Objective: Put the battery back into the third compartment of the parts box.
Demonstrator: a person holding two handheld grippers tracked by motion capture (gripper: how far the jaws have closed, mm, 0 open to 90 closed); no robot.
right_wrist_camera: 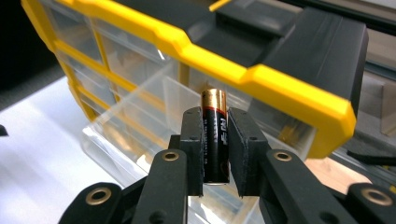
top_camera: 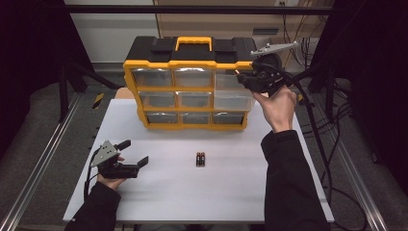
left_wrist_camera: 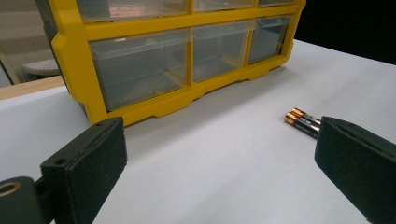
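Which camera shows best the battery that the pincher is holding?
The right gripper view: the battery stands upright and close between the right gripper jaws, above an open drawer. In the high view that gripper hides it. The left gripper view shows other batteries lying on the table.

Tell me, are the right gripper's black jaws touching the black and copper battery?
Touching. In the right gripper view, the right gripper has both pads pressed flat against the sides of the upright battery, with no gap.

Three batteries (top_camera: 200, 159), one organizer (top_camera: 190, 86) with nine drawers (top_camera: 194, 99).
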